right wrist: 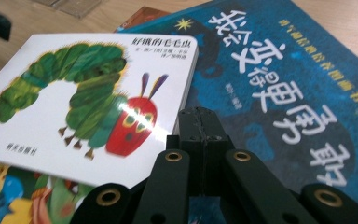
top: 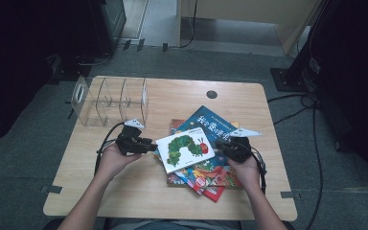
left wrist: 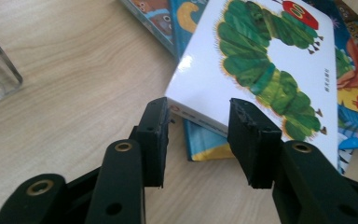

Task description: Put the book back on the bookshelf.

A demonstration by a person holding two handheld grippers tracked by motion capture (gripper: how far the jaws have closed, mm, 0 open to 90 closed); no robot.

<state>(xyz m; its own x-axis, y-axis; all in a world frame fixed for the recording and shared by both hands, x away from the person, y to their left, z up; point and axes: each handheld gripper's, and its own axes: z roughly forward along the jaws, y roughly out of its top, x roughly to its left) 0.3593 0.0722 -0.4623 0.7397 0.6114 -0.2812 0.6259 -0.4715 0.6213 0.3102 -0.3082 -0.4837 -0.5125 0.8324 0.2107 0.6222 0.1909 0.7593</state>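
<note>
Currently the caterpillar book [top: 185, 149] rests tilted atop the book pile [top: 206, 175] on the worktop [top: 139, 191]. Left gripper [left wrist: 198, 137] jaws stand apart around its corner, not pressing; right gripper [right wrist: 200, 123] jaws are closed, empty. Risk: the book slides off.

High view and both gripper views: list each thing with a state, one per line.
Caterpillar book: closed, topmost on the pile, tilted.
Blue book: closed, flat, partly covered.
Clear rack: upright, its slots bare.
Left gripper: open at the caterpillar book's corner.
Right gripper: shut, holding nothing.
</note>
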